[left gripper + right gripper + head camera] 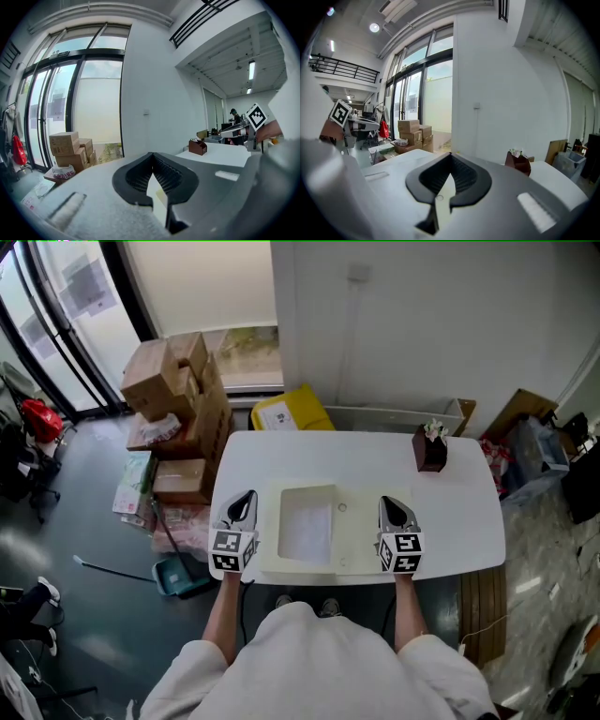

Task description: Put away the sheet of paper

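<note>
A cream folder [361,538] lies open on the white table [459,512], in front of the person. A white sheet of paper [307,531] lies flat in its left half. A small snap button [342,508] shows on the right half. My left gripper [246,497] rests on the table just left of the folder, jaws shut with nothing between them. My right gripper [390,502] sits over the folder's right edge, also shut and holding nothing. In the left gripper view [152,157] and the right gripper view [451,157] the black tips meet, and the paper is hidden.
A small brown box [430,450] with something white in it stands at the table's far right, also seen as the brown box [197,146] and the brown box [517,163]. Stacked cardboard boxes [178,399], a yellow bin [291,413] and a dustpan [178,575] stand on the floor to the left.
</note>
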Demonstrator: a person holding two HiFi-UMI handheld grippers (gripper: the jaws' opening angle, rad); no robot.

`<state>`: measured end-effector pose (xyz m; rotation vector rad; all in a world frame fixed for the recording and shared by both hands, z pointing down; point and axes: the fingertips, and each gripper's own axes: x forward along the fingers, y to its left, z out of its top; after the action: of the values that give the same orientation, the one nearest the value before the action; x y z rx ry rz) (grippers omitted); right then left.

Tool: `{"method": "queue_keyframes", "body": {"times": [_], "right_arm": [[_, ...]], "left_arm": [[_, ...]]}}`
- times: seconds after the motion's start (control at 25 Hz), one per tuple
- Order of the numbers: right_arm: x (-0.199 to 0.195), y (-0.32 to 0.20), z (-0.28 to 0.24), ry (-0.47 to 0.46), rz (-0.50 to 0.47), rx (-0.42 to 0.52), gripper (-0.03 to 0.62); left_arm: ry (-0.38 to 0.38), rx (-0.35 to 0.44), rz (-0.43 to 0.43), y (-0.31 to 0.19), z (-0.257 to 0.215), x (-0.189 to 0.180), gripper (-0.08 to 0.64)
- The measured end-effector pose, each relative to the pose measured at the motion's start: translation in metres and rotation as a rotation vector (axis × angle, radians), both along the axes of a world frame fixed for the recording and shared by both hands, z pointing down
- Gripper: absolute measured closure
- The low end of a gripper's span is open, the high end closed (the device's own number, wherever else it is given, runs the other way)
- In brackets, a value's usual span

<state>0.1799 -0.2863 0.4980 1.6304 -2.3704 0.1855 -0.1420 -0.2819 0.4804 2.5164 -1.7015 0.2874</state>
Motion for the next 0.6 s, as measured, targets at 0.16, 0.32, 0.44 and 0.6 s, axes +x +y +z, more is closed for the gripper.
{"method": "queue_keyframes", "body": {"times": [0.16, 0.32, 0.44, 0.6], "right_arm": [[-0.005, 0.0, 0.004, -0.003, -0.009, -0.012, 0.592], [-0.009, -0.002, 0.008, -0.011, -0.012, -0.017, 0.592], [-0.01, -0.003, 0.008, -0.011, -0.013, -0.02, 0.592], [-0.012, -0.006, 0.008, -0.007, -0.015, -0.021, 0.592]], "left_arm": [[0.004, -0.006, -0.001, 0.0, 0.004, -0.001, 0.555], [0.0, -0.007, -0.009, 0.0, 0.008, -0.004, 0.555], [0.0, -0.005, -0.01, 0.001, 0.007, -0.004, 0.555], [0.006, -0.012, -0.007, 0.001, 0.008, -0.004, 0.555]]}}
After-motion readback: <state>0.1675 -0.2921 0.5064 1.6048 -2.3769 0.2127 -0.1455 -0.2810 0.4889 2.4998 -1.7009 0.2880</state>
